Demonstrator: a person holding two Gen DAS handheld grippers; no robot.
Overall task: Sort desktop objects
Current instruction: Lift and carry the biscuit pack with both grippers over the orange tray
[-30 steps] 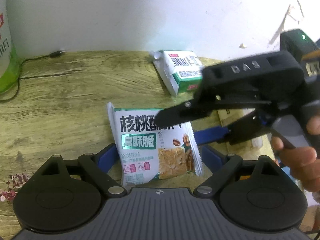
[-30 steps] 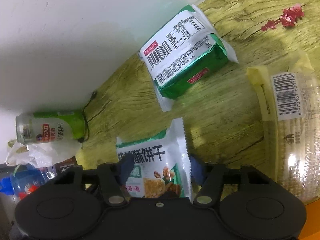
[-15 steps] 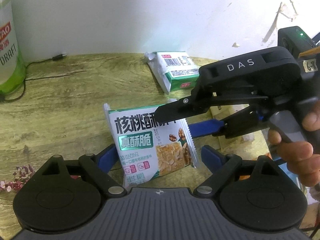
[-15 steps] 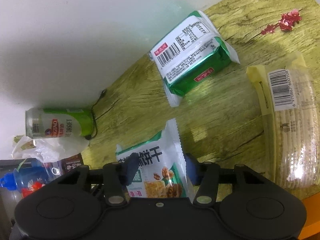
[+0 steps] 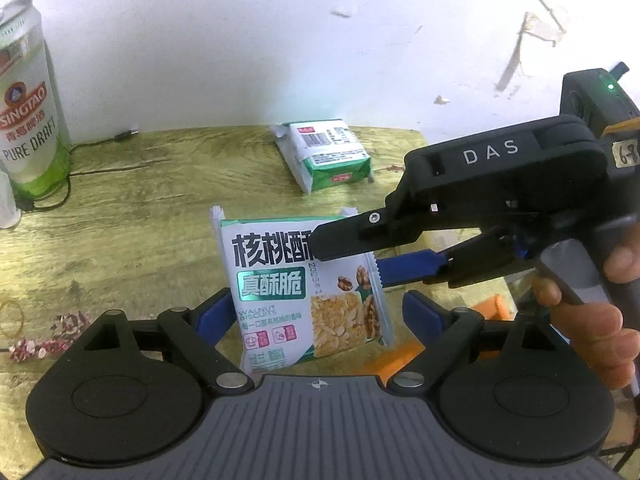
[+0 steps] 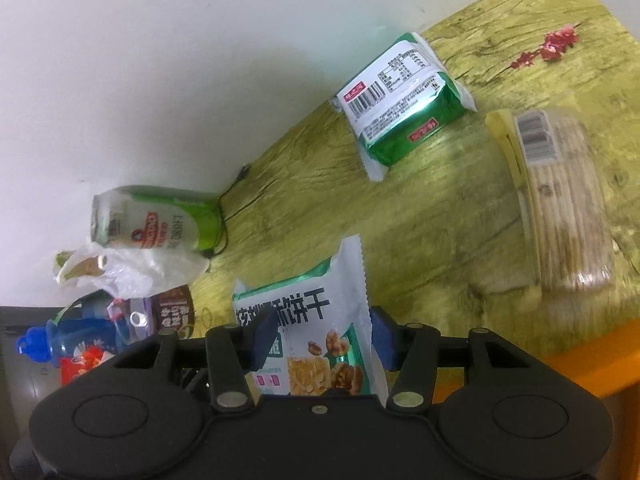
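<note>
1. left wrist view: the left gripper [image 5: 316,314] pointed level over the wooden table [image 5: 132,220], its blue fingers [image 5: 214,316] spread wide on either side of the walnut biscuit packet [image 5: 304,288], neither pad clearly touching it.
2. the right gripper [image 5: 348,256] reached in from the right side, held by a hand [image 5: 592,312] wrapped around its grip, and its two fingers lay across the packet's upper right edge, one in front and one behind, clamping it.
3. the packet hung upright, lifted off the table, print facing the camera.
4. a green foil packet [image 5: 328,156] lay farther back near the wall, and a beer can [image 5: 30,108] stood at the far left.
5. right wrist view: the right gripper [image 6: 320,340] was rolled, so the table ran diagonally; its blue fingers [image 6: 262,338] pinched the walnut biscuit packet [image 6: 316,336] between them.
6. the green foil packet [image 6: 404,104] lay beyond, a clear cracker sleeve [image 6: 564,200] lay well to its right, and the beer can [image 6: 156,224] stood against the wall.
</note>
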